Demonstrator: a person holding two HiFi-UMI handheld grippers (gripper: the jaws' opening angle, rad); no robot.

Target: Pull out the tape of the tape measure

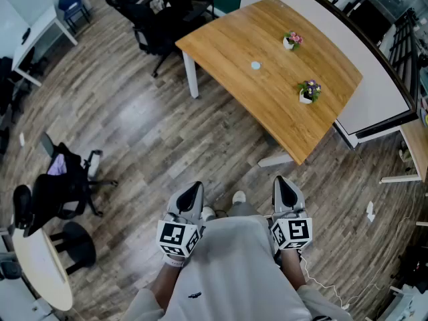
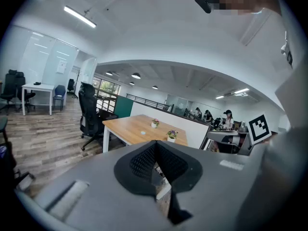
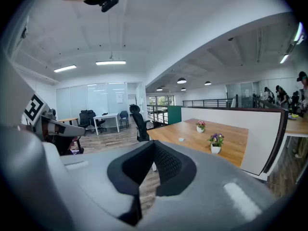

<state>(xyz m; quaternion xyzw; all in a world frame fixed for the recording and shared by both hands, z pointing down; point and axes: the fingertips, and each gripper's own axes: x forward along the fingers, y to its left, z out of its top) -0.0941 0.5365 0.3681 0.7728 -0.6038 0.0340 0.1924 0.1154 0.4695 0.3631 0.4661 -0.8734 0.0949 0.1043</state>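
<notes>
Lying well ahead of both tools, a small pale disc (image 1: 255, 65) on the wooden table (image 1: 267, 112) was the only likely tape measure, though it was too small to be sure. It sat on bare wood between two flower pots (image 1: 292, 41), one beyond it and one nearer and to the right.

The left gripper (image 1: 192, 194) and the right gripper (image 1: 286, 189) were held side by side at the person's waist. Each had its jaws pressed together with nothing between them, and each pointed slightly down over the floor (image 1: 134, 126).

The step in hand looked like the approach. A good one would probably mean walking up to the table's near edge and opening both sets of jaws before reaching. One tool could then pin the case while the other took the tape's tip and drew it straight out over bare wood, away from the pots.

Room was ample. Open floor lay between the tools and the table, whose near corner sat ahead and right. Black chairs (image 1: 160, 19) stood far ahead on the left, another chair (image 1: 60, 192) stood off to the left, and a partition (image 1: 374, 92) ran behind the table's right side.
</notes>
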